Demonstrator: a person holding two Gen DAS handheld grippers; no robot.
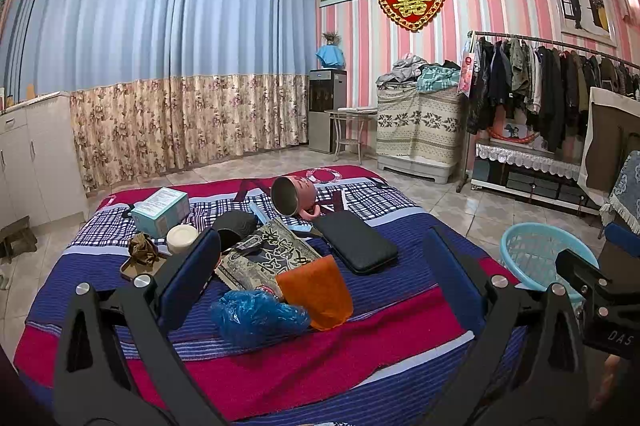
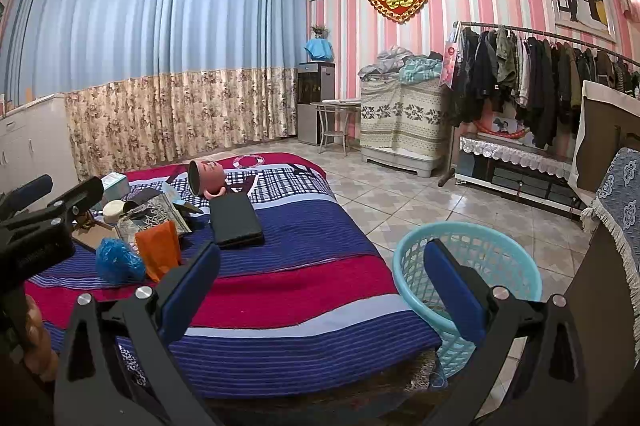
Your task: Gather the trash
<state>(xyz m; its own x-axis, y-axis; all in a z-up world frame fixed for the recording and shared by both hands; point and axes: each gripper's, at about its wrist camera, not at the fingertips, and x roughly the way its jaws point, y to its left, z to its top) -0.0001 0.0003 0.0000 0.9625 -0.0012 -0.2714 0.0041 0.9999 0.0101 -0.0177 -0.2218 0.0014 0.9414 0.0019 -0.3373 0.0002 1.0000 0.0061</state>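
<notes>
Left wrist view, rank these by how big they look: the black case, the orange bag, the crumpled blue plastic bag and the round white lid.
1. black case
2. crumpled blue plastic bag and orange bag: these look alike, and both lie nearer the camera than the case, so I won't rank them.
3. round white lid

Left wrist view: left gripper's near finger (image 1: 192, 278) covers part of the brown tray (image 1: 138, 266) and black cap (image 1: 236, 226). Laundry basket (image 1: 536, 246) at 3 o'clock is half hidden by the right gripper's body. Book (image 1: 268, 250) lower edge sits under the orange bag (image 1: 316, 290). Right wrist view: basket (image 2: 468, 266) base cut by finger. Box (image 1: 160, 208) print too small to read.
</notes>
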